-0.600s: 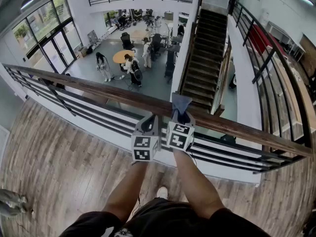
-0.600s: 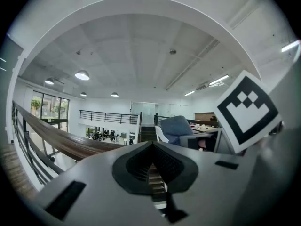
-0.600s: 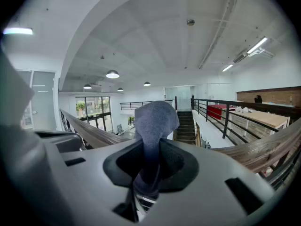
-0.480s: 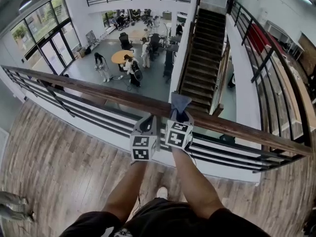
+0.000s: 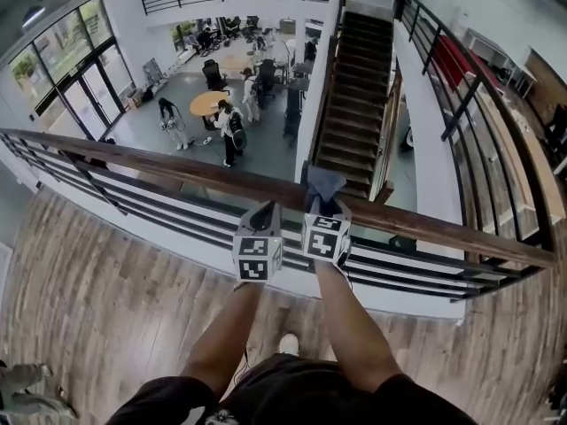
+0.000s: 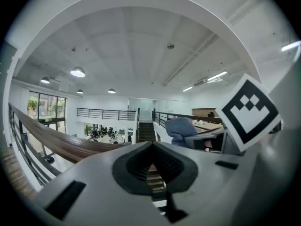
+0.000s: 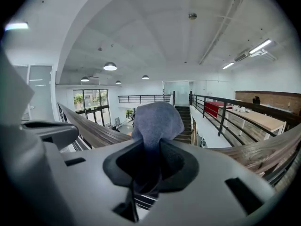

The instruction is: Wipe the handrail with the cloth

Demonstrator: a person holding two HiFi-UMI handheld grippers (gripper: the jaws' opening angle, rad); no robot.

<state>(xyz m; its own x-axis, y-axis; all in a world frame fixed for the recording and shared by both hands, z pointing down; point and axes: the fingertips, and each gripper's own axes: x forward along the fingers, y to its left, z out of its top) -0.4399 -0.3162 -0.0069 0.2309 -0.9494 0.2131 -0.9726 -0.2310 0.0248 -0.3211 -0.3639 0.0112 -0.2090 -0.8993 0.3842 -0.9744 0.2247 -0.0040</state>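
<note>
The cloth (image 7: 156,118) is pinched in the closed jaws of the right gripper (image 7: 149,166), at the handrail (image 5: 159,166) (wooden top bar). The left gripper (image 6: 154,166) is closed on nothing. Firm downward pressure should be applied in 1 long stroke.

The handrail (image 5: 159,171) is running out past both side edges of the head view, so neither end is showing. The lower part of the grey-blue cloth (image 7: 156,119) is disappearing down between the jaws of the right gripper (image 7: 149,159). From above, the cloth itself is covering the spot where it meets the rail. The people (image 5: 228,131) downstairs are showing too small to tell what they are doing. A pale shape (image 5: 27,388) at the lower left edge is too blurred to name.
</note>
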